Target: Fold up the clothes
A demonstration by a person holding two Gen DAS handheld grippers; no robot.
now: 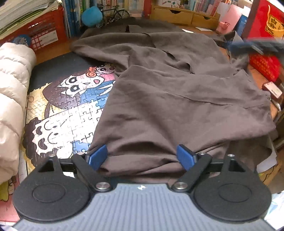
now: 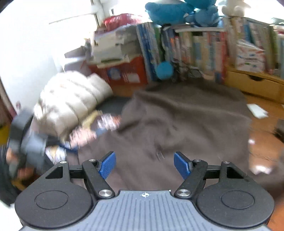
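Note:
A brown garment (image 1: 177, 99) lies spread on the desk, its near part folded over itself. My left gripper (image 1: 142, 156) is open, its blue pads on either side of a bunched fold at the garment's near edge. In the right wrist view the same garment (image 2: 186, 128) is blurred by motion; my right gripper (image 2: 144, 165) is open and empty above it. The right gripper also shows as a blurred dark shape in the left wrist view (image 1: 255, 46) at the far right. The left gripper shows blurred at the left edge of the right wrist view (image 2: 26, 138).
A cartoon jigsaw mat (image 1: 67, 106) lies under the garment. A cream puffer jacket (image 1: 12, 99) sits at the left. Red crates (image 1: 44, 33), books, a wooden drawer unit (image 1: 184, 16) and red boxes (image 1: 264, 65) line the back and right.

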